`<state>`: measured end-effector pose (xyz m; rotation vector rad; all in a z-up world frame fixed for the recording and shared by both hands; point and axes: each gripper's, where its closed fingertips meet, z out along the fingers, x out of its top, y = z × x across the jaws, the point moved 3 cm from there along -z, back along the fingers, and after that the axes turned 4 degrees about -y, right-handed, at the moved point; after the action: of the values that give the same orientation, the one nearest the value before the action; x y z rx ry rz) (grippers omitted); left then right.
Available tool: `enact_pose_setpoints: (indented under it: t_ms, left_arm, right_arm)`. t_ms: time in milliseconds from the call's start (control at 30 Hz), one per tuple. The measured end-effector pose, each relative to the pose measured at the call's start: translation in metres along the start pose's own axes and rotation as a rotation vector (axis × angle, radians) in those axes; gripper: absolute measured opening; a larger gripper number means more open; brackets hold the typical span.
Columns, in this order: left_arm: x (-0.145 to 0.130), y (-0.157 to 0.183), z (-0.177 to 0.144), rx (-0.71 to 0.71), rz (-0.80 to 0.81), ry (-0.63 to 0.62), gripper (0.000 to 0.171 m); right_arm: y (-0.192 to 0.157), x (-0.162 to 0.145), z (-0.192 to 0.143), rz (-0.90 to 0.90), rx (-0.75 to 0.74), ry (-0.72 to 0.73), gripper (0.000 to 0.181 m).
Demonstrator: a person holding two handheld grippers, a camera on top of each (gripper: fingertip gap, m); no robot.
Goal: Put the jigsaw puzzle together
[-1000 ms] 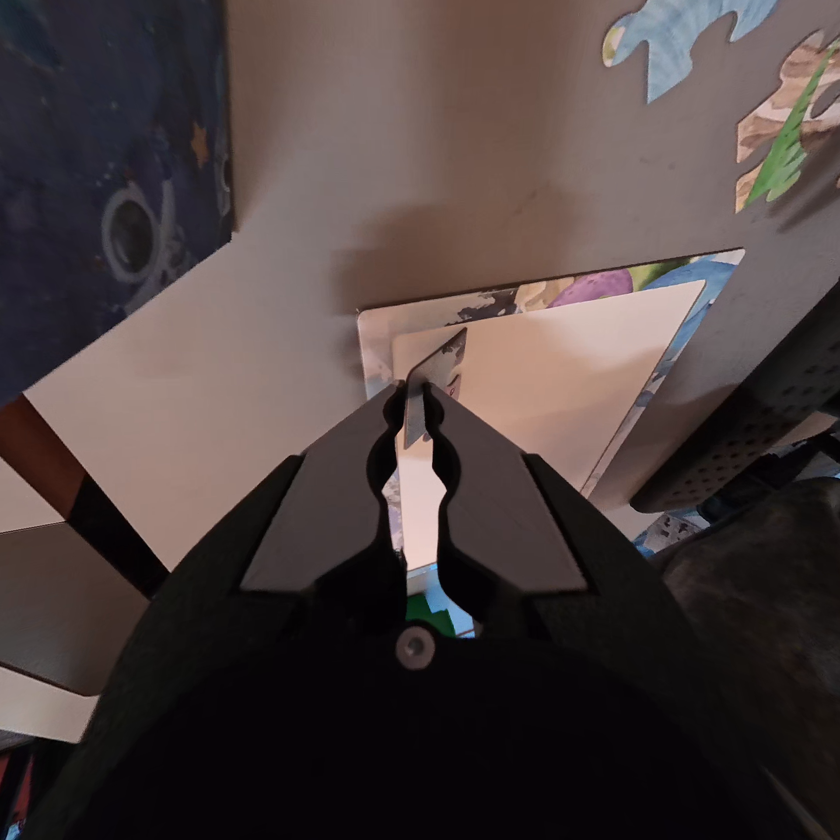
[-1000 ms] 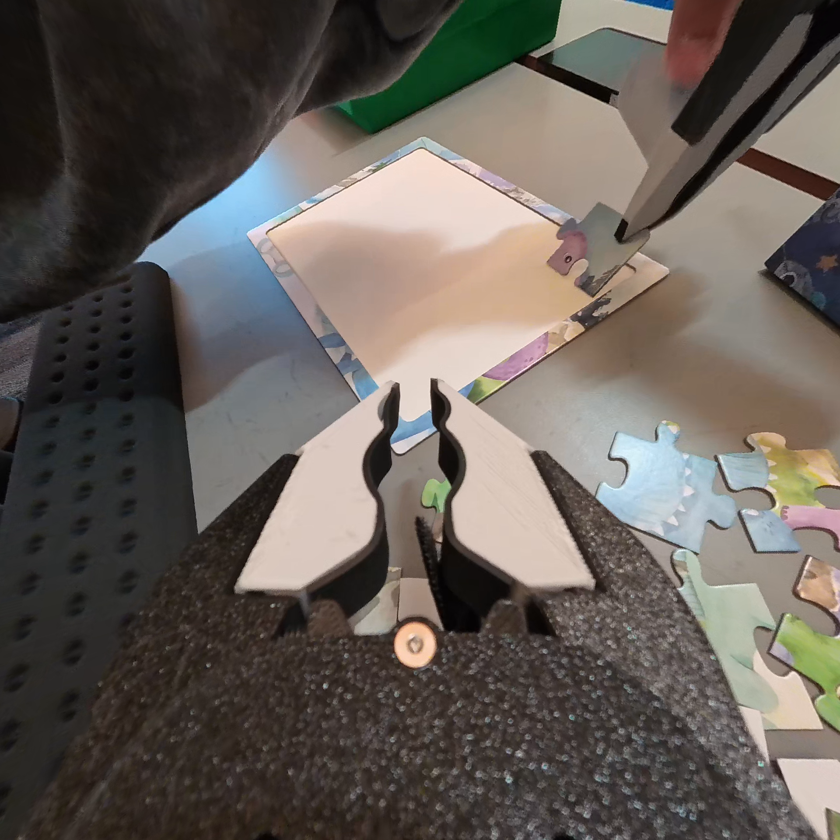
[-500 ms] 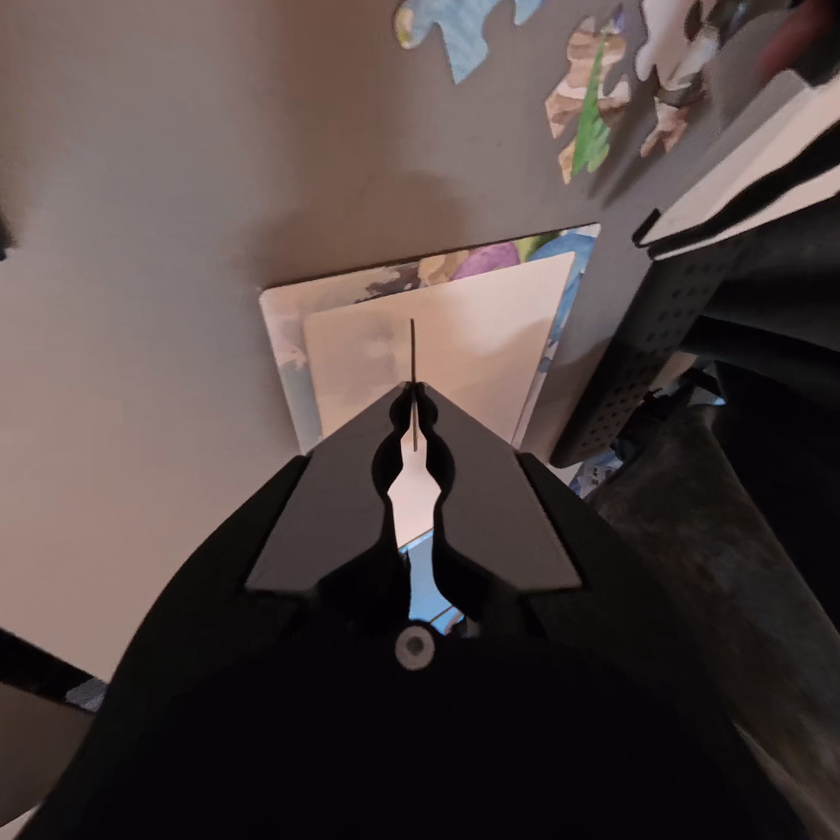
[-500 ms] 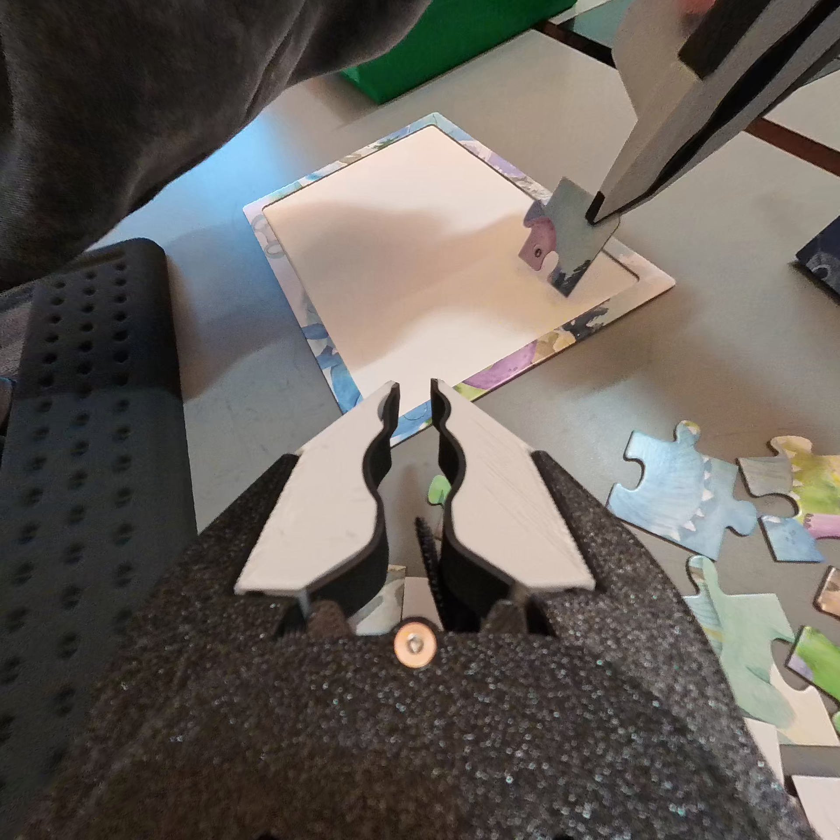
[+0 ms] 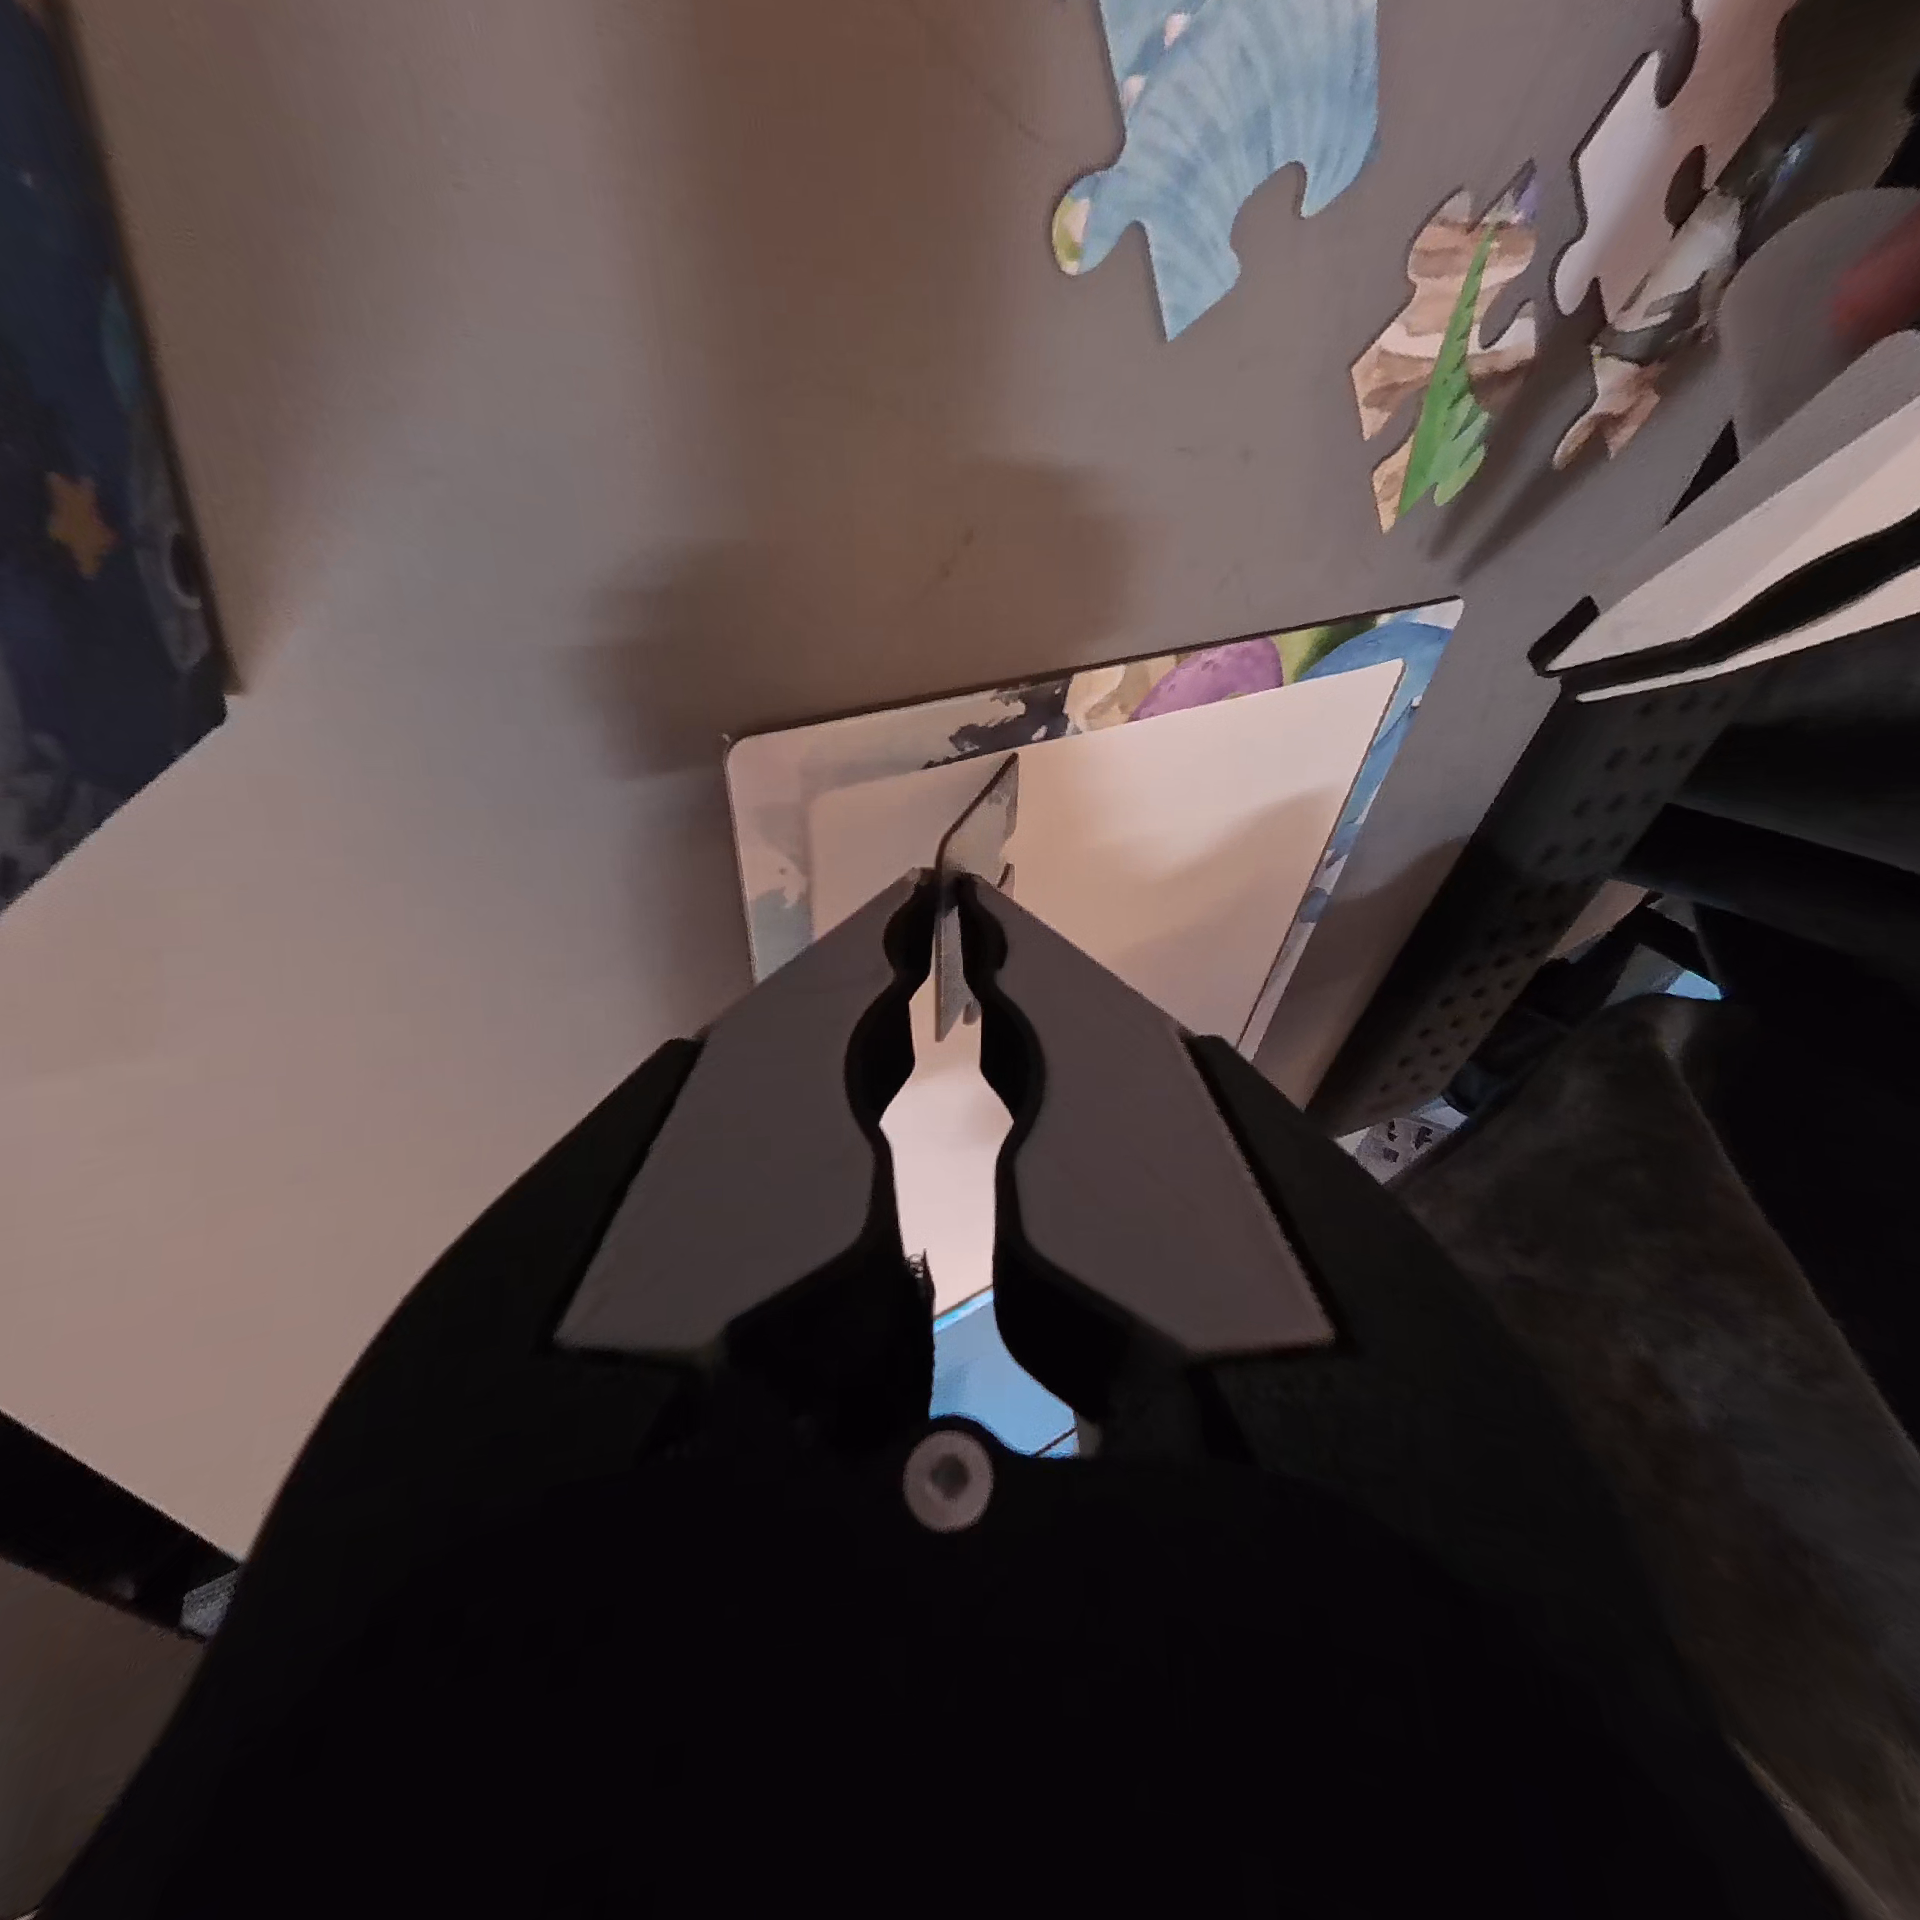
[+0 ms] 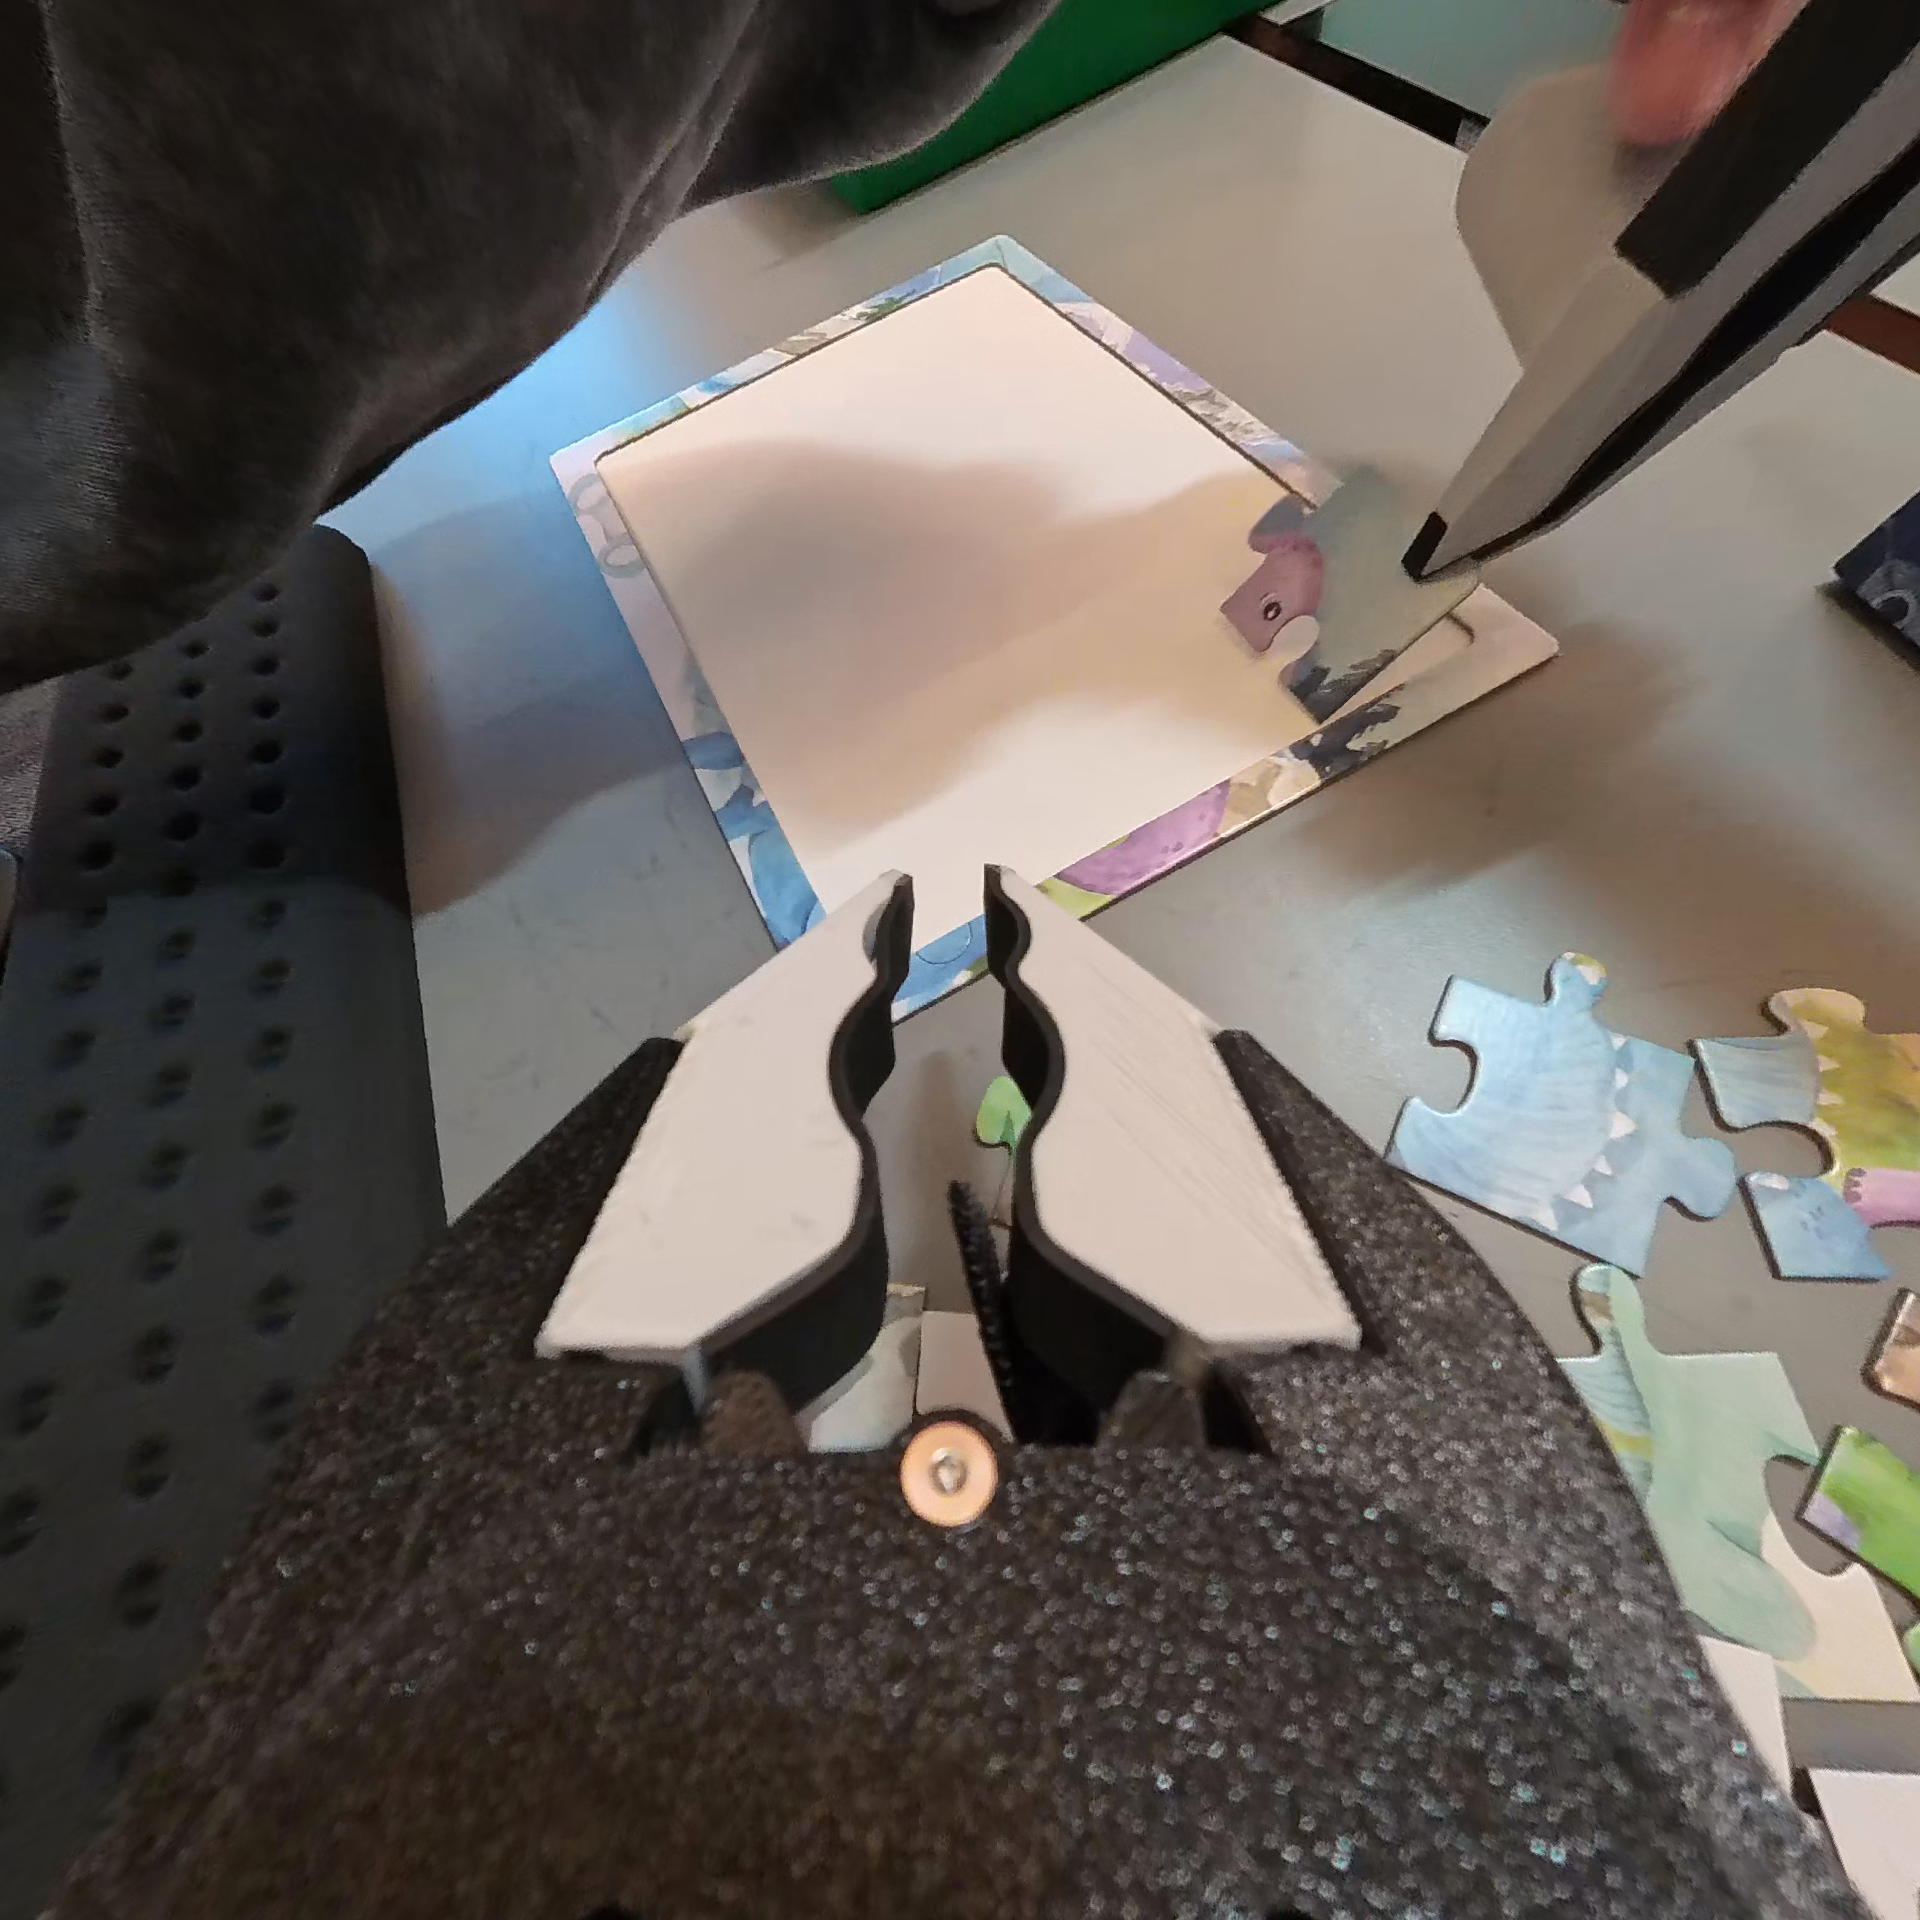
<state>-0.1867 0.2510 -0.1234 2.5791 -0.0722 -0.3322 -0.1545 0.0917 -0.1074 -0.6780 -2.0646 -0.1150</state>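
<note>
The right gripper (image 6: 948,899) hangs low over the table (image 6: 1455,894), fingers slightly parted and holding nothing, its tips above the near corner of the puzzle tray (image 6: 1507,665). To its right lie loose puzzle pieces (image 6: 1548,1122). Beyond, across the tray's blank white recess, the left gripper (image 6: 1425,561) slants down from the upper right, clamped on a corner puzzle piece (image 6: 1340,592) tilted over the tray's far corner. In the left wrist view that piece (image 5: 971,842) stands nearly edge-on between the pinched tips (image 5: 940,883).
</note>
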Motion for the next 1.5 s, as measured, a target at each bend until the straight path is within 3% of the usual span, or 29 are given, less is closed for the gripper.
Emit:
enact_pose_setpoints:
  t_ms: [600, 800, 933, 1033, 1167, 1300, 1500]
  left_arm:
    - [-0.002, -0.003, 0.006, 0.079, -0.032, 0.013, 0.015]
    - [-0.001, 0.002, -0.003, 0.128, -0.017, 0.11, 0.016]
    - [-0.012, 0.0, -0.016, 0.178, -0.063, 0.268, 0.016]
    - [-0.035, 0.003, -0.006, 0.282, -0.085, 0.349, 0.018]
    - [-0.043, 0.018, 0.018, 0.374, -0.063, 0.551, 0.046]
    - [-0.046, 0.019, 0.024, 0.47, -0.045, 0.724, 0.051]
    - [-0.037, 0.02, 0.017, 0.598, 0.079, 0.854, 0.053]
  right_arm:
    - [-0.001, -0.003, 0.002, -0.011, -0.006, -0.02, 0.013]
    - [-0.001, -0.003, 0.002, -0.015, -0.005, -0.022, 0.013]
    - [-0.001, -0.004, 0.001, -0.02, -0.014, -0.025, 0.013]
    - [0.01, -0.006, 0.001, -0.016, -0.081, -0.041, 0.013]
    - [0.032, 0.007, 0.002, -0.002, -0.173, -0.034, 0.018]
    - [0.049, 0.022, 0.019, 0.025, -0.148, -0.066, 0.021]
    - [0.072, 0.016, 0.049, 0.011, -0.188, -0.198, 0.0]
